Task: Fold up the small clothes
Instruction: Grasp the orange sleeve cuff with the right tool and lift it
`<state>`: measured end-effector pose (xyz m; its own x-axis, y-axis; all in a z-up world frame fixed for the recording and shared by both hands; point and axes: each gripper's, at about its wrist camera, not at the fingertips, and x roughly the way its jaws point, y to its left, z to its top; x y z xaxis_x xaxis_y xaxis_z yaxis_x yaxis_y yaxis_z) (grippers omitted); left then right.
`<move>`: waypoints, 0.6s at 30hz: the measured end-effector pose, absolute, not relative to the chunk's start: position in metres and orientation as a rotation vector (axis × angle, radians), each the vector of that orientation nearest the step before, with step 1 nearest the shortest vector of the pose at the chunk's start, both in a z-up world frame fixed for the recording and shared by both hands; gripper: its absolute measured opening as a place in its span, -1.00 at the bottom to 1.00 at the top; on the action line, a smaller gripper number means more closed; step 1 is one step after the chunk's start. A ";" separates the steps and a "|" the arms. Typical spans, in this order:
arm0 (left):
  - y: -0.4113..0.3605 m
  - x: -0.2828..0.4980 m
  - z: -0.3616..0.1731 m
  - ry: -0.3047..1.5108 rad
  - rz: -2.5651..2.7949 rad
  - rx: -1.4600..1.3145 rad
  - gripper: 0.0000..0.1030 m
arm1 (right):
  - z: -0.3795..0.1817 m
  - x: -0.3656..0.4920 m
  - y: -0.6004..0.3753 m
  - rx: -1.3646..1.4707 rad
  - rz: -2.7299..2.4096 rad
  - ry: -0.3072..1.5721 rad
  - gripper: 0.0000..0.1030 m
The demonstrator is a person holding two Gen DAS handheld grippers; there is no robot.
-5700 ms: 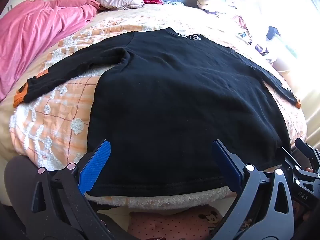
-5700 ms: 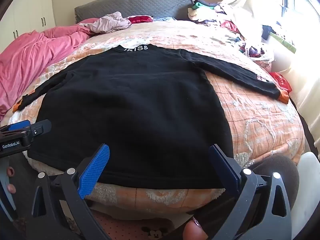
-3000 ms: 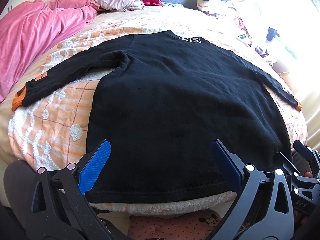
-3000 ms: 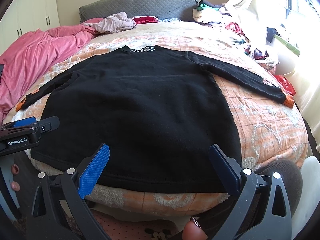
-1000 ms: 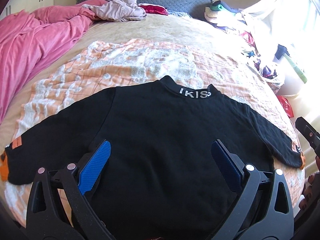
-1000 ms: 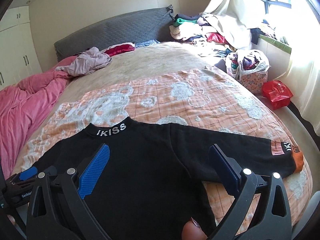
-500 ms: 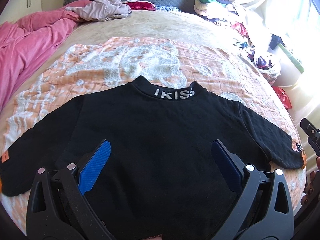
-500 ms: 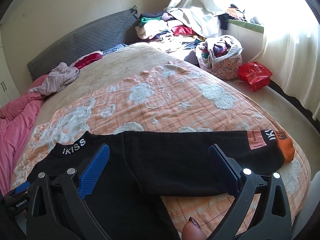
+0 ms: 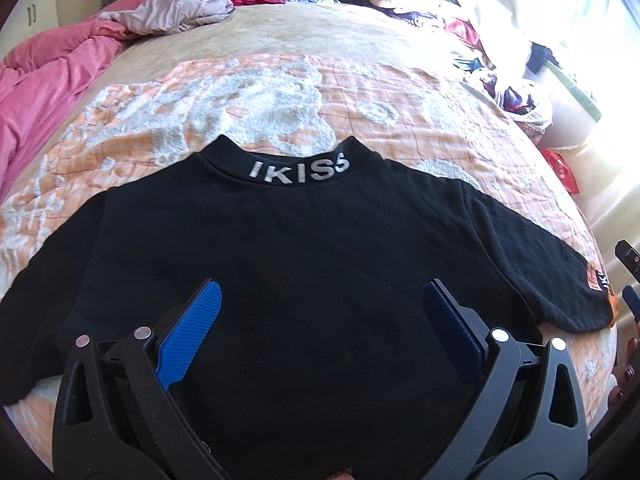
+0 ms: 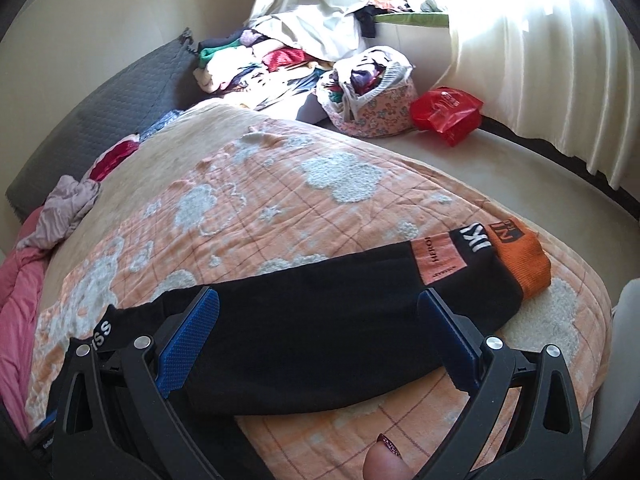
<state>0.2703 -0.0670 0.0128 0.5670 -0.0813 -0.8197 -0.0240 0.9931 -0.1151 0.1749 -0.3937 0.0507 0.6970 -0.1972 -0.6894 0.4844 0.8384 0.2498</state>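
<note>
Right wrist view showed my right gripper (image 10: 318, 314) spread wide over the black sweater's (image 10: 320, 328) sleeve, gripping nothing; my left gripper (image 9: 322, 306) likewise.

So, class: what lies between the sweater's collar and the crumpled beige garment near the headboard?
Only bare bedding: the orange quilt, then tan blanket, between collar and beige garment, in the left wrist view.

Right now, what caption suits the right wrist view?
Open right gripper hovers over a black sleeve on a bed.

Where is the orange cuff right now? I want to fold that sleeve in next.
In the right wrist view the orange cuff lies flat on the peach blanket near the bed's right edge, just beyond the open right gripper.
</note>
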 end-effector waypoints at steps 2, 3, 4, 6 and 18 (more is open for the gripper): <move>-0.071 0.272 0.010 0.976 -0.053 -0.120 0.84 | 0.047 0.170 -0.409 0.479 -0.438 0.697 0.92; -0.073 0.272 0.009 0.977 -0.057 -0.117 0.84 | 0.045 0.167 -0.417 0.505 -0.462 0.696 0.92; -0.074 0.273 0.009 0.978 -0.057 -0.115 0.84 | 0.043 0.165 -0.424 0.526 -0.480 0.694 0.92; -0.076 0.274 0.007 0.981 -0.063 -0.117 0.84 | 0.038 0.160 -0.440 0.588 -0.521 0.690 0.92; -0.091 0.298 -0.001 1.000 -0.093 -0.103 0.84 | -0.003 0.140 -0.492 0.798 -0.729 0.733 0.92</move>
<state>0.2982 -0.0909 -0.0009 0.5367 -0.1252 -0.8344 0.0308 0.9912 -0.1289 0.1402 -0.4921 -0.0034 0.5375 -0.2855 -0.7935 0.7919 0.4942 0.3586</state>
